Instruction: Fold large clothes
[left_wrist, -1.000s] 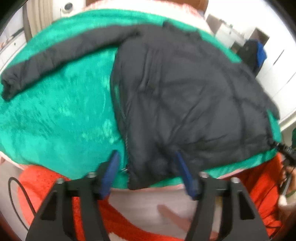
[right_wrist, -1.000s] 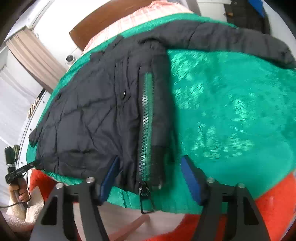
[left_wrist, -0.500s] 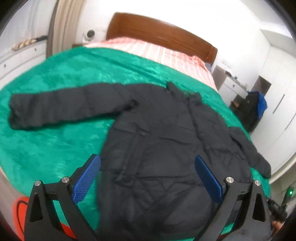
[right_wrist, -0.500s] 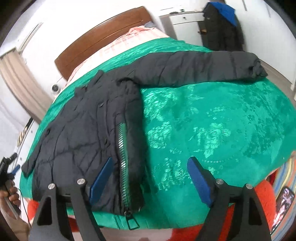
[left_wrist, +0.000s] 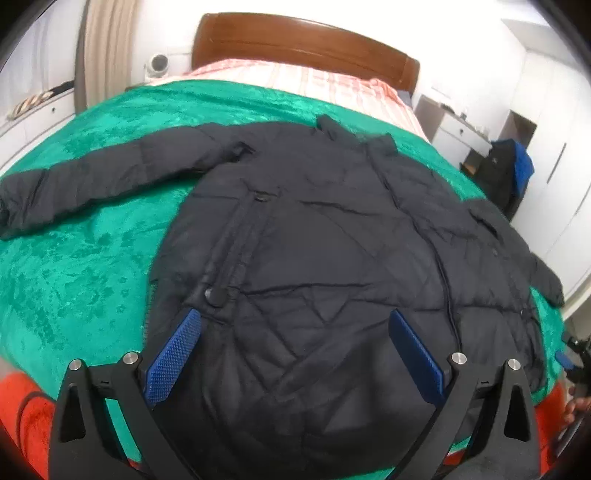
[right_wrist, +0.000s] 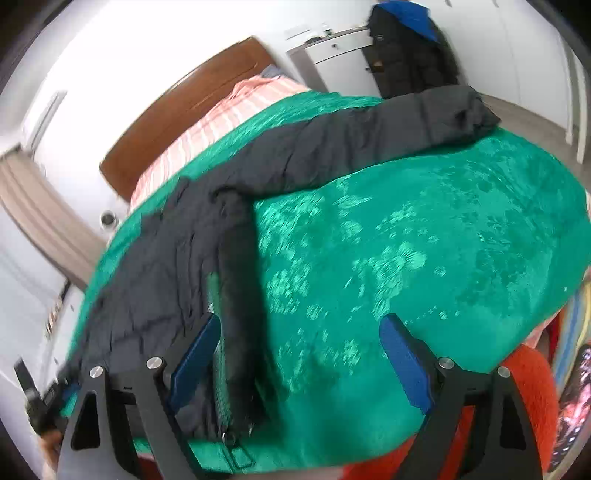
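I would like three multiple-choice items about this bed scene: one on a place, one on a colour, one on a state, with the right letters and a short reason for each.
1. Where does the jacket lie?
A. on the floor
B. on the blanket
C. on a chair

2. What colour are the gripper pads?
A. blue
B. yellow
C. white

3. How are the jacket's sleeves?
A. both folded over the chest
B. rolled up
C. both spread out to the sides

Key: 1 B, the jacket lies flat on the green blanket. 2 A, the pads of the left gripper and right gripper are blue. 3 C, one sleeve reaches one way, the other sleeve the opposite way.
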